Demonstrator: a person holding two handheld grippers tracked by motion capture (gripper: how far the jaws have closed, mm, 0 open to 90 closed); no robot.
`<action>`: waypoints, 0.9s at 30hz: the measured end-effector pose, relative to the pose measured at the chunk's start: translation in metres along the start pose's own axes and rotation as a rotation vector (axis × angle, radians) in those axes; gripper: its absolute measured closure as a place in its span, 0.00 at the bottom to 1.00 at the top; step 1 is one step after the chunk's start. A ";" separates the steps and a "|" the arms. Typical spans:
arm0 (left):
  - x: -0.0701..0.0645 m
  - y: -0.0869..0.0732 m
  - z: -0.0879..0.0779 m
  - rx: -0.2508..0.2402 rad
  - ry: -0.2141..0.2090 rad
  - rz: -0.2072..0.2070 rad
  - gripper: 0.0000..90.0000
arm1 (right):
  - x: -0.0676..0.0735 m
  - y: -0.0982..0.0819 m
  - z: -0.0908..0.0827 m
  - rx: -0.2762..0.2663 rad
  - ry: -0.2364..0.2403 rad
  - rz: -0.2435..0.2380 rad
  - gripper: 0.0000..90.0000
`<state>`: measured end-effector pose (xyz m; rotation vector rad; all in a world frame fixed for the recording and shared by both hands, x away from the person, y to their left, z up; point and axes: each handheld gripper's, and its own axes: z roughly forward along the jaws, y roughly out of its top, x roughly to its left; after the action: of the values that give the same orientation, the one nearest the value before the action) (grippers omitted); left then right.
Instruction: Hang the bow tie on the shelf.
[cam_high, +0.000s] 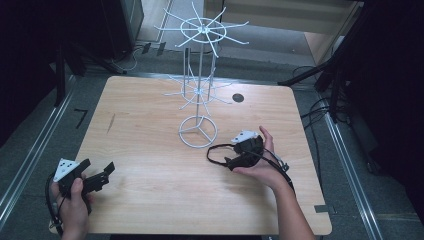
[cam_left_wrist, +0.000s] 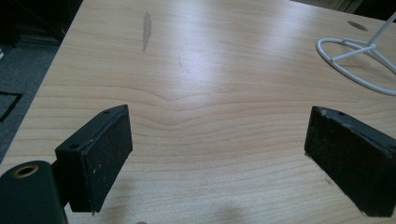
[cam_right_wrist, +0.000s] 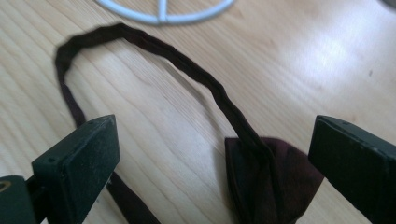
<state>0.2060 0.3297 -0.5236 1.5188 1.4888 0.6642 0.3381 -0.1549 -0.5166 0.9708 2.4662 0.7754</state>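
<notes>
the right gripper (cam_high: 235, 161) hovers low over the right part of the table (cam_high: 150, 200), held in the person's right hand (cam_high: 262, 167). its fingers (cam_right_wrist: 77, 161) stand wide apart, released, clamping nothing. between them, in the right gripper view, lies a dark maroon bow tie (cam_right_wrist: 271, 179), flat on the wood and nearer the right finger than the left; whether that finger touches it cannot be told. the bow tie's thin strap (cam_right_wrist: 187, 70) loops away from the bow toward the far side, curves round to the left and comes back past the left finger. in the high view the strap loop (cam_high: 212, 152) shows just left of the gripper, near the ring base of a white wire display stand (cam_high: 198, 131) that rises at the middle of the table.

the left gripper (cam_high: 95, 177) sits at the near left corner of the table, in the left hand (cam_high: 75, 202). its fingers (cam_left_wrist: 100, 156) are also spread, released, with bare wood between them.
</notes>
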 end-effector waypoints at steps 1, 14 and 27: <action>0.000 0.000 0.000 0.001 -0.001 -0.001 0.09 | -0.002 -0.001 0.001 0.008 0.017 0.005 0.02; 0.000 0.000 0.000 0.002 -0.001 -0.001 0.09 | 0.004 -0.004 0.007 0.069 0.216 0.054 0.11; 0.000 0.000 0.000 0.002 -0.001 0.003 0.09 | 0.004 -0.010 0.001 0.037 0.149 0.016 0.46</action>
<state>0.2061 0.3297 -0.5236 1.5229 1.4870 0.6637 0.3311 -0.1573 -0.5241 0.9800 2.6107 0.8385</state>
